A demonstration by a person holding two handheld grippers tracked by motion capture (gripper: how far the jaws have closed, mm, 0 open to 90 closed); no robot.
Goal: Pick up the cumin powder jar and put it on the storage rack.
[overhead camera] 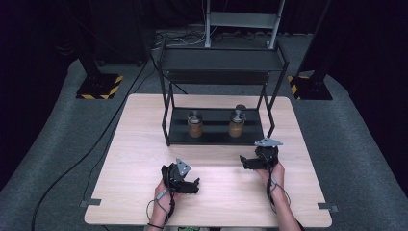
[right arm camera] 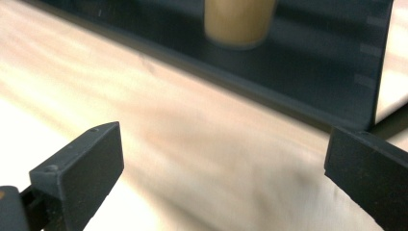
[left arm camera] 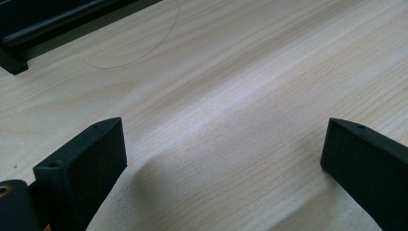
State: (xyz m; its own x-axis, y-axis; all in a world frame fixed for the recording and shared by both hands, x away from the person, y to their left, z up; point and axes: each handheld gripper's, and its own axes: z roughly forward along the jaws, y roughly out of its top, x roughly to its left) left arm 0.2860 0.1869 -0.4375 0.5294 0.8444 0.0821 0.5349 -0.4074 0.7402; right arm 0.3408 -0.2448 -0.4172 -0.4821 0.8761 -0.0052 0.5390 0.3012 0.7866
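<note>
Judging from the high view, nothing is picked up yet: both jars (overhead camera: 195, 124) (overhead camera: 236, 123) stand on the rack's bottom shelf (overhead camera: 214, 136) at centre frame, while the left gripper (overhead camera: 191, 185) and right gripper (overhead camera: 246, 162), jaws spread and empty, hover lower down.

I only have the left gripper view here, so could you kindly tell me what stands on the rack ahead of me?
Observer: Two jars, the left jar and the right jar, stand on the lower shelf of the black rack.
Operator: Thank you. Is the right gripper holding either of them?
Observer: No, the right gripper is open over bare table, jaws wide apart and empty.
Operator: And which jar does it face?
Observer: It sits just in front of the rack, near the right jar.
</note>
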